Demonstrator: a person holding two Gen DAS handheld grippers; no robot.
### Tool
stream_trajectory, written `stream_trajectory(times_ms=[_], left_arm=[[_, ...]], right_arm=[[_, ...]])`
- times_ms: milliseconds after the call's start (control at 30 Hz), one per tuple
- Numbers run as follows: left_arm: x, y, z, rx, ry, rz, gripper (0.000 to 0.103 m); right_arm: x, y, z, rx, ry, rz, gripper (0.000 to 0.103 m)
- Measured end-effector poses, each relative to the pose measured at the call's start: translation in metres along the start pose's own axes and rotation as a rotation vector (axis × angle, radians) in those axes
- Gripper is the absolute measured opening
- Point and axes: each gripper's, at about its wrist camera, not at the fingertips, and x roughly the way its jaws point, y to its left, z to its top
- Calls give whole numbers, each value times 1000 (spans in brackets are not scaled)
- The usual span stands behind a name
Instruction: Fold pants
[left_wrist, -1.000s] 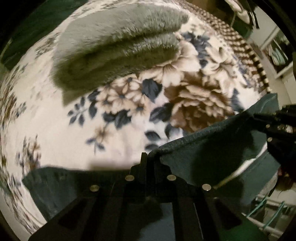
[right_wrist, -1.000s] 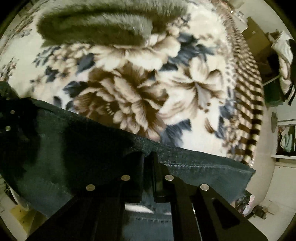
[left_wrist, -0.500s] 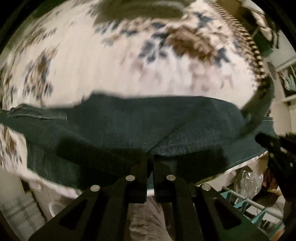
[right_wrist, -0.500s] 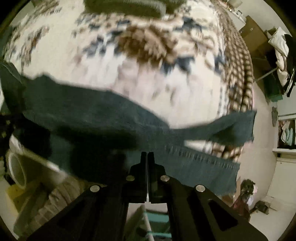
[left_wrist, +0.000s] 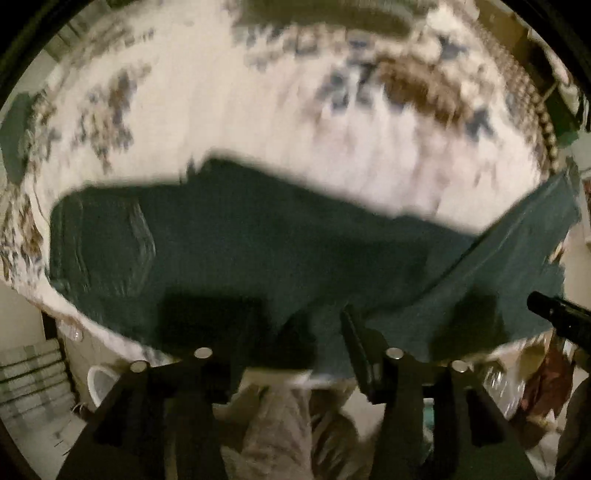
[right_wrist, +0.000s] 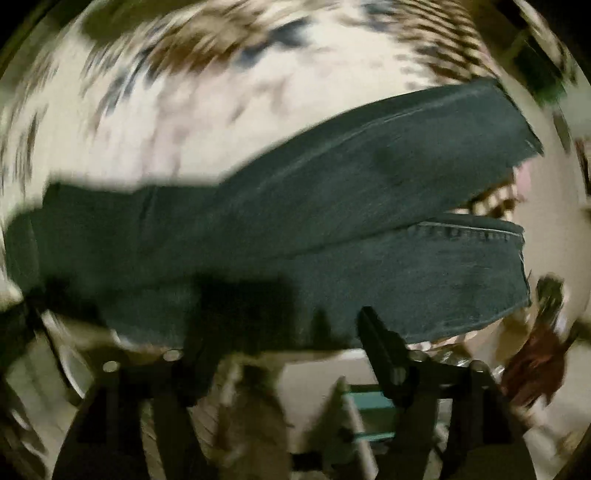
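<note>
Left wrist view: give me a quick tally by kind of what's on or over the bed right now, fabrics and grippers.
Dark denim pants: 1
Floral blanket: 1
Grey-green fuzzy fabric at the far edge, blurred: 1
Grippers: 2, left gripper and right gripper, the latter only partly in view
Total: 5

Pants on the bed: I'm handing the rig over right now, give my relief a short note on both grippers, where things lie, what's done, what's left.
Left gripper: its jaws have just been opening and stand apart over the near edge of the pants; nothing is pinched.
Right gripper: the same, jaws just opened, nothing gripped.
Pants: dark denim, lying across the near edge of the floral blanket, waist end to the left, legs running right; in the right wrist view the two legs lie partly overlapped, splaying at the hems.
Done: pants laid down and released.
Left: align the legs, then fold. Both views are blurred, so check the lay first.
</note>
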Motion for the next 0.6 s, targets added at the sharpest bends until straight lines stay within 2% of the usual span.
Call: stream_trajectory(times_ms=[133,167,300,367,467,600], left_arm=[[-10,-27,40,16,-90,-16,83],[-7,-36,55,33,-91,-14,86],[21,-70,93,103,-90,30,86],[33,-84,108,134,-85,47,86],[49,-100,126,176,-87,68,86],[58,-109,137,196,-89,80,86]], right_arm=[[-14,-39,35,185,-57,13,74],[-13,-50,47,229,-59,4,73],[1,-83,100,417,-66,-17,73],[9,-95,122,455,-75,-48,73],[24,-108,145,479,-74,-108,73],[44,-114,157,467,-39,-148,73]])
